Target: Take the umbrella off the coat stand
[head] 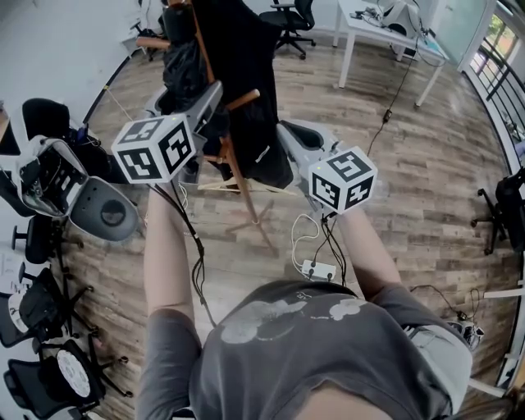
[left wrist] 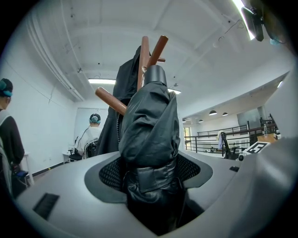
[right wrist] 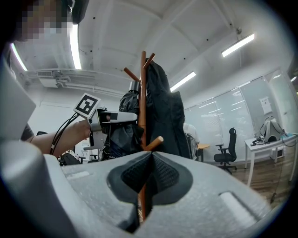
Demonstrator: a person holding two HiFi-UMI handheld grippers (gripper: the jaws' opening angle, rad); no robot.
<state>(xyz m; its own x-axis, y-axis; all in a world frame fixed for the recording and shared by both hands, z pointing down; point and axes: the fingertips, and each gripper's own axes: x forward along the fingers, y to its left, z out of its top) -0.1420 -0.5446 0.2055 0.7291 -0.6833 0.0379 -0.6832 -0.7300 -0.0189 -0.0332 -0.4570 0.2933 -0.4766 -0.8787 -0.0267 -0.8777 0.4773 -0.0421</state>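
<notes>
A black folded umbrella (left wrist: 149, 125) hangs among the pegs of a wooden coat stand (left wrist: 144, 51), next to a black coat (head: 246, 82). My left gripper (left wrist: 151, 174) points level at it. The umbrella's lower part fills the gap between the jaws, and its fabric lies against both mesh pads. From the head view the left gripper (head: 215, 94) reaches into the dark bundle (head: 180, 66). My right gripper (right wrist: 146, 179) is shut on the stand's upright pole (right wrist: 143, 93), which runs through the narrow slit between its jaws. In the head view the right gripper (head: 283, 131) sits lower on the stand (head: 238, 176).
Office chairs (head: 49, 176) crowd the left side of the wooden floor. A white desk (head: 385, 33) and another chair (head: 291, 20) stand at the back. A power strip (head: 318, 269) with cables lies by my feet. Two people (left wrist: 93, 135) are behind the stand.
</notes>
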